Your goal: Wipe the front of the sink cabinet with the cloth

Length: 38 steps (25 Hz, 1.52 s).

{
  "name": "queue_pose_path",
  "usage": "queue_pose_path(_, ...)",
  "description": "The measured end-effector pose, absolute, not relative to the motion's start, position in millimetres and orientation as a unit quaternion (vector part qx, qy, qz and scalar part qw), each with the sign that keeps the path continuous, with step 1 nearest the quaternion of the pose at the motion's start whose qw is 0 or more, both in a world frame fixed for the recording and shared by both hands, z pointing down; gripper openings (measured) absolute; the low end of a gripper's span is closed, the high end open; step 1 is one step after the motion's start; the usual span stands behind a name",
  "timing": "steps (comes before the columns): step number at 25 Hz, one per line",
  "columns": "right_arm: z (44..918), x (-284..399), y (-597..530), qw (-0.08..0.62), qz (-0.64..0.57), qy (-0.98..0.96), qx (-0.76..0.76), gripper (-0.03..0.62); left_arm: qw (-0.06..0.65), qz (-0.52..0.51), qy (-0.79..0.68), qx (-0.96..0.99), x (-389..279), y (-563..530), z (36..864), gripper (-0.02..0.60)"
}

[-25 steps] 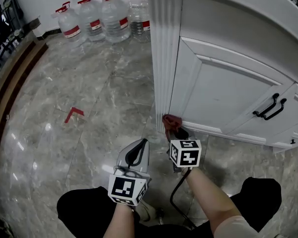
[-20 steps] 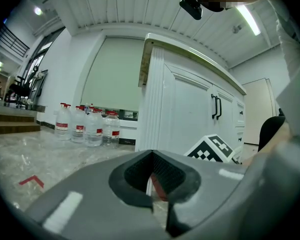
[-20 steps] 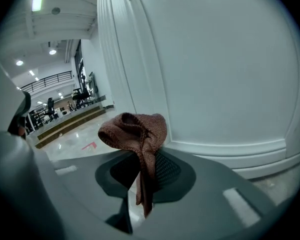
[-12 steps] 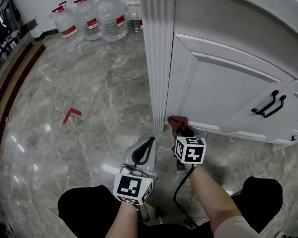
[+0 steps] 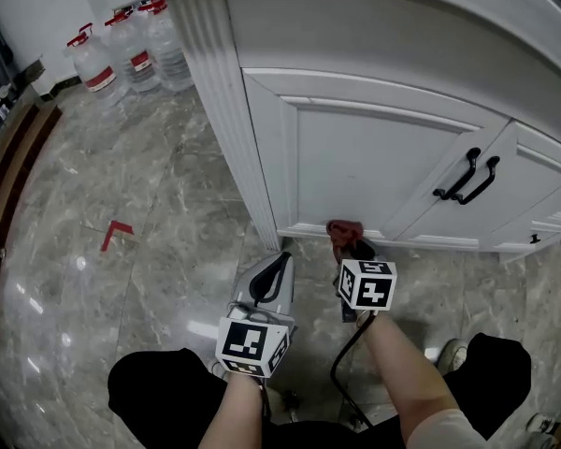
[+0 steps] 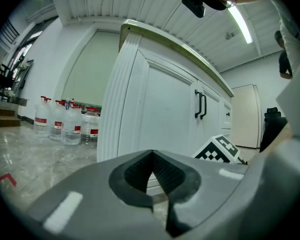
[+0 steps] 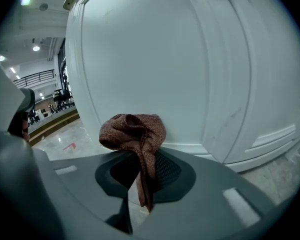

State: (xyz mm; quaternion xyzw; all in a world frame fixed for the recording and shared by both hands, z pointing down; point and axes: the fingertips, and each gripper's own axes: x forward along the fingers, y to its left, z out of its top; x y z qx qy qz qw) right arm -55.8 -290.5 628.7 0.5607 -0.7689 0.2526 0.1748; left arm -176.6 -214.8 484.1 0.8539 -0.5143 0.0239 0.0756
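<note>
My right tool (image 5: 350, 244) was clamped on the cloth (image 5: 344, 229), a reddish-brown knitted rag. In the right gripper view the cloth (image 7: 135, 131) bunched up above the tips of the right tool (image 7: 140, 159), and one thin tail hung down through the closed jaws. The bunched part sat at the bottom rail of the sink cabinet (image 5: 374, 148), low on its left-hand door (image 5: 355, 162), and looked to be touching the white paint there, just above the floor (image 5: 159, 204).

My left tool (image 5: 280, 260) held nothing. Its jaws were together, tips meeting, as the left gripper view showed of the left tool (image 6: 151, 155). It hung over the floor to the left of the right tool, pointing toward the fluted corner post (image 5: 238, 129) of the cabinet and apart from it.

Two black handles (image 5: 467, 174) stood side by side where the doors met, up and to the right of the cloth. Several water bottles (image 5: 122, 50) with red caps stood on the floor well beyond the cabinet's corner, and a red corner mark (image 5: 115, 233) lay on the grey marble to my left.
</note>
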Motion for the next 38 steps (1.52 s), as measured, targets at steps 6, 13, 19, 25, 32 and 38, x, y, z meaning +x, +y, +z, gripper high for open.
queue_pose_path(6, 630, -6, -285, 0.175, 0.255, -0.747, 0.588, 0.087, 0.081, 0.039, -0.498, 0.863, -144, -221, 494, 0.000)
queue_pose_path(13, 632, 48, -279, 0.187, 0.239, -0.741, 0.598, 0.087, 0.064, 0.050, -0.483, 0.872, -109, -220, 492, 0.000)
queue_pose_path(19, 615, 75, -267, 0.151, 0.257, -0.745, 0.597, 0.086, 0.078, 0.039, -0.491, 0.867, -92, -220, 489, 0.000)
queue_pose_path(25, 549, 68, -249, 0.115, 0.201, -0.792, 0.565, 0.086, 0.048, 0.024, -0.481, 0.875, -60, -214, 452, 0.000)
queue_pose_path(32, 421, 93, -239, 0.043, 0.126, -0.838, 0.530, 0.086, -0.031, -0.028, -0.475, 0.879, -8, -198, 358, 0.000)
queue_pose_path(38, 308, 110, -224, 0.016, 0.024, -0.860, 0.509, 0.086, -0.039, -0.053, -0.485, 0.872, 16, -185, 320, 0.000)
